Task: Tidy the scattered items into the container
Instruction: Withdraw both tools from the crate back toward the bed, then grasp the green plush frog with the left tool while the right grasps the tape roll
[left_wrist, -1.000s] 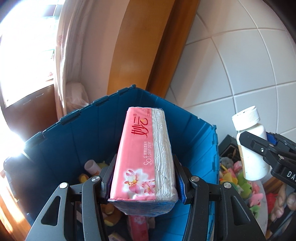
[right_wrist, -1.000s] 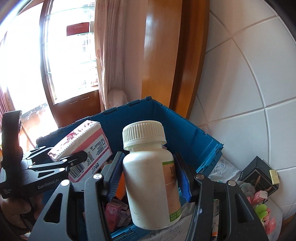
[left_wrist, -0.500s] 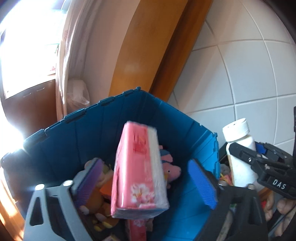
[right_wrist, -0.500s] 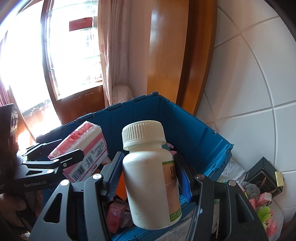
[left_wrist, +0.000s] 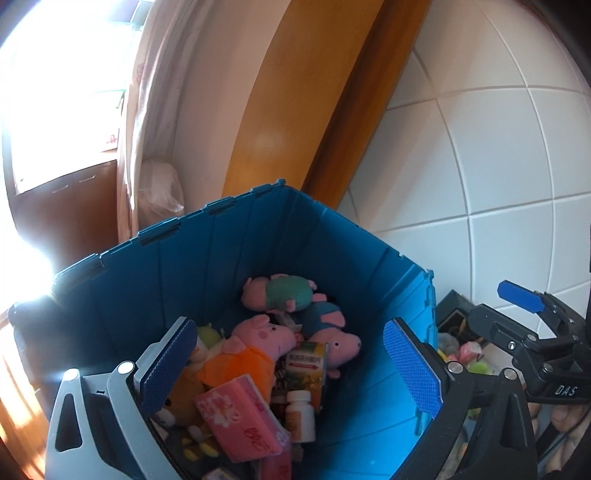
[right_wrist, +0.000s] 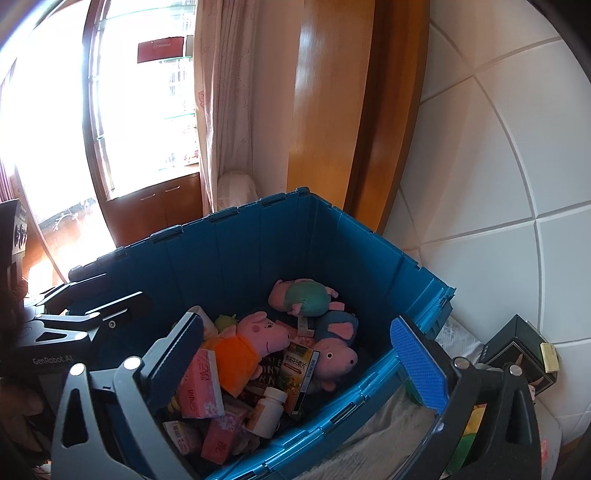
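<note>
The blue container (left_wrist: 229, 258) (right_wrist: 373, 254) stands open below both grippers. Inside lie the pink tissue pack (left_wrist: 240, 417) (right_wrist: 201, 384), the white pill bottle (left_wrist: 301, 415) (right_wrist: 267, 411), pink pig plush toys (left_wrist: 266, 334) (right_wrist: 258, 336) and a green medicine box (left_wrist: 306, 365) (right_wrist: 299, 369). My left gripper (left_wrist: 291, 369) is open and empty over the container. My right gripper (right_wrist: 303, 358) is open and empty over the container's near right edge; it also shows at the right of the left wrist view (left_wrist: 524, 332).
A black box (right_wrist: 517, 350) and small colourful items (left_wrist: 469, 354) lie on the surface right of the container. A white tiled wall (right_wrist: 498, 184) rises behind, a wooden door frame (right_wrist: 351, 110) and a curtain (right_wrist: 221, 110) stand beyond the container.
Both grippers opened. The tissue pack dropped from the left gripper and the white bottle dropped from the right gripper; both now lie in the container.
</note>
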